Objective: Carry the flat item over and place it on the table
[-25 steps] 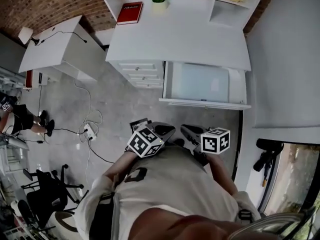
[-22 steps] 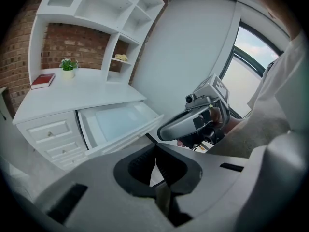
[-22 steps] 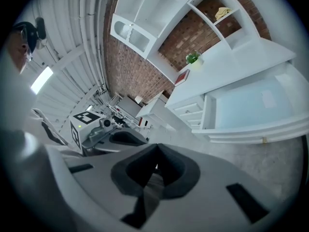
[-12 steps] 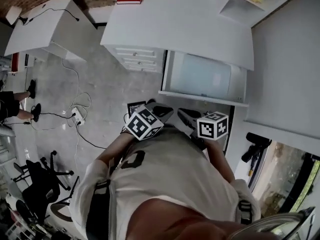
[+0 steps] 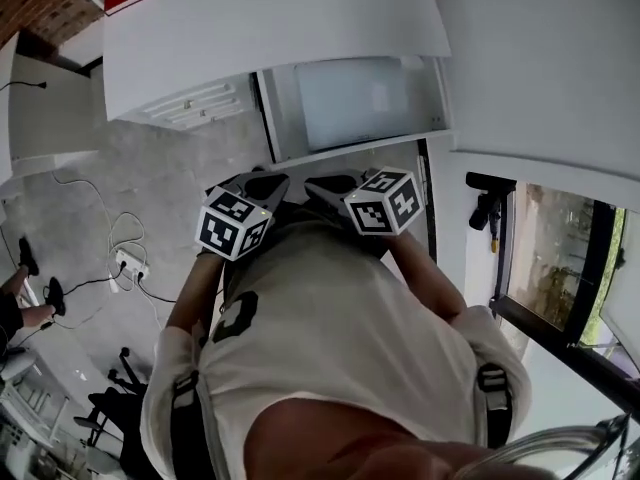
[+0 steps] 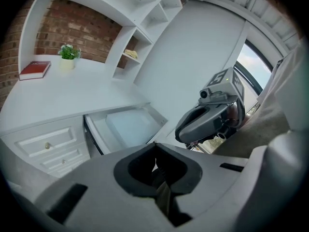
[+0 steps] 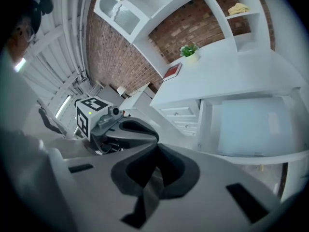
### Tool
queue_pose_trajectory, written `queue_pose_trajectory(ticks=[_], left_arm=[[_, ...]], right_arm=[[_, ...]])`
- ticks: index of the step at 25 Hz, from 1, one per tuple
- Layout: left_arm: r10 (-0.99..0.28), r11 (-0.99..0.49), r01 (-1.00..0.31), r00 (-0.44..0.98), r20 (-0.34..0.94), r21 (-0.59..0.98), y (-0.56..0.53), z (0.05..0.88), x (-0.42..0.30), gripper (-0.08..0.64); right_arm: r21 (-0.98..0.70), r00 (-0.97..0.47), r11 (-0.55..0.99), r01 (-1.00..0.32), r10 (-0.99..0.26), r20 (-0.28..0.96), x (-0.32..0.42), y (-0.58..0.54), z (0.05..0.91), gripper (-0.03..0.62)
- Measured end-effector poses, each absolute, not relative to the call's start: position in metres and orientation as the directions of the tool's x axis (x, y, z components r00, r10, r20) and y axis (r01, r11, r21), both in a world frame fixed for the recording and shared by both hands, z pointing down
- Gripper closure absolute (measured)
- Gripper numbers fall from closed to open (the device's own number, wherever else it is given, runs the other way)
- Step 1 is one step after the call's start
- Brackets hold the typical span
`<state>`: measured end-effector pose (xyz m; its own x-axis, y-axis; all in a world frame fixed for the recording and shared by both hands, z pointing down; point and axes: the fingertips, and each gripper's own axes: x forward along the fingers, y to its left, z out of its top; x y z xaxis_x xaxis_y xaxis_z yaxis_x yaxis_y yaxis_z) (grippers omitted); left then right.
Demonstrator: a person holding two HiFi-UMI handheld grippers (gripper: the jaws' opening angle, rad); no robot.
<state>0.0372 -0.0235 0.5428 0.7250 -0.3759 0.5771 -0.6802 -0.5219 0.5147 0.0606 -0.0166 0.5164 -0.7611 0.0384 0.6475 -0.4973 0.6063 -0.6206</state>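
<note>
A pale flat sheet lies in the open drawer under the white desk top. It also shows in the left gripper view and the right gripper view. My left gripper is held near my chest, short of the drawer front, jaws shut and empty. Beside it, my right gripper is likewise shut with nothing in it. Each gripper appears in the other's view: the right gripper, the left gripper.
On the desk are a red book and a potted plant; a yellow cloth sits on a shelf. Closed drawers flank the open one. A power strip with cables lies on the floor at left. A glass door stands right.
Both grippers have come forward side by side toward the desk, and the open drawer now lies much closer ahead of them. Both jaws stay shut.
</note>
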Motion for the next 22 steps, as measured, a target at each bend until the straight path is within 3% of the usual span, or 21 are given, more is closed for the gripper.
queue_pose_trajectory(ticks=[10, 13, 20, 22], left_arm=[[-0.371, -0.529, -0.737, 0.647, 0.666, 0.422, -0.100, 0.575, 0.069, 0.540], [-0.363, -0.480, -0.748, 0.644, 0.673, 0.457, -0.118, 0.594, 0.083, 0.540], [-0.407, -0.303, -0.829, 0.559, 0.723, 0.471, -0.175, 0.648, 0.085, 0.536], [-0.397, -0.225, -0.833, 0.552, 0.734, 0.505, -0.189, 0.666, 0.086, 0.396]], right_arm=[[-0.732, -0.804, 0.373, -0.570, -0.069, 0.591, 0.128, -0.081, 0.535, 0.581], [-0.745, -0.805, 0.328, -0.581, -0.096, 0.585, 0.163, -0.113, 0.547, 0.581], [-0.625, -0.666, 0.240, -0.743, -0.179, 0.724, 0.278, -0.191, 0.617, 0.581], [-0.569, -0.609, 0.222, -0.792, -0.202, 0.767, 0.308, -0.217, 0.640, 0.581]])
